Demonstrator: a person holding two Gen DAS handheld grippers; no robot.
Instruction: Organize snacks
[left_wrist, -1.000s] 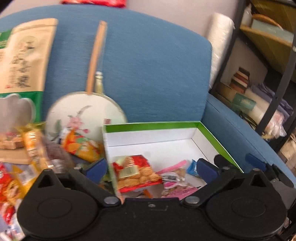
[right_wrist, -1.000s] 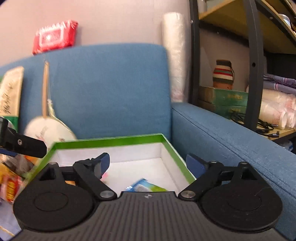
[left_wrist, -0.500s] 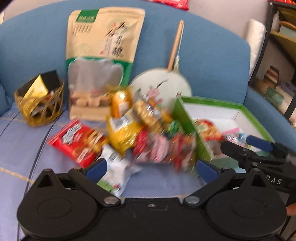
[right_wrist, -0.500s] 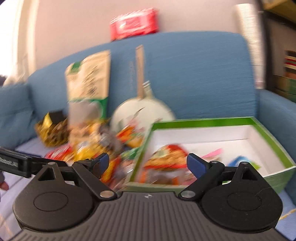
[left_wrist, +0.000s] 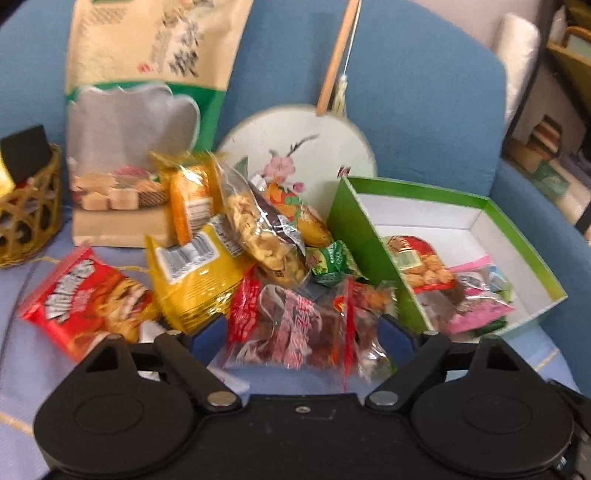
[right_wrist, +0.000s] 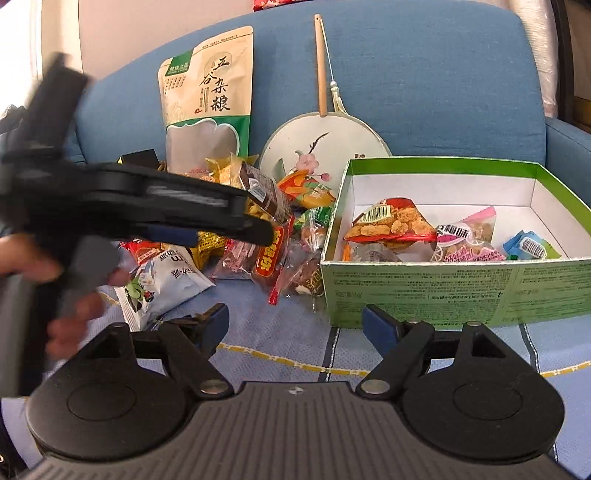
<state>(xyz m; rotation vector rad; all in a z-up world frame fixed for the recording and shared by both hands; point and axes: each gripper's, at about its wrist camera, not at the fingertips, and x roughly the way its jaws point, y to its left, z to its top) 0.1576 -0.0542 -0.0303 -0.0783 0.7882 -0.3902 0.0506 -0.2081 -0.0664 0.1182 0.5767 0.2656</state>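
Snacks: loose pile of small bright foil and clear plastic snack packets (left_wrist: 258, 258) on the seat, against the left outer wall of the box; a few more lie inside the box.
Box: open, shallow, green-rimmed cardboard box with white inside (right_wrist: 443, 288), on the right of the seat, its far half bare.
Packets in box: red packet of fried bites (right_wrist: 388, 221), pink packet (right_wrist: 469, 240) and blue packet (right_wrist: 528, 247), in a row along the near wall.
Left gripper: black two-finger gripper with blue pads (left_wrist: 301, 332), jaws wide and empty, low over a red-and-clear packet (left_wrist: 291, 328) at the near edge of the pile; the right wrist view shows a hand (right_wrist: 74, 291) holding it.
Right gripper: black two-finger gripper with blue pads (right_wrist: 295, 325), jaws wide and empty, before the box's near-left corner.
Open room: bare strip of seat between the right gripper and the box front; little gap between pile and box.
Surface: pale blue cloth with yellow stitched lines (right_wrist: 288, 332) over a blue fabric sofa (right_wrist: 443, 74).
Behind the pile: tall beige-and-green pouch (right_wrist: 210, 96) and round white painted fan with wooden handle (right_wrist: 325, 144) leaning on the backrest; brown woven basket (left_wrist: 26, 218) far left.
Room: shelving (left_wrist: 554, 110) to the right of the sofa.
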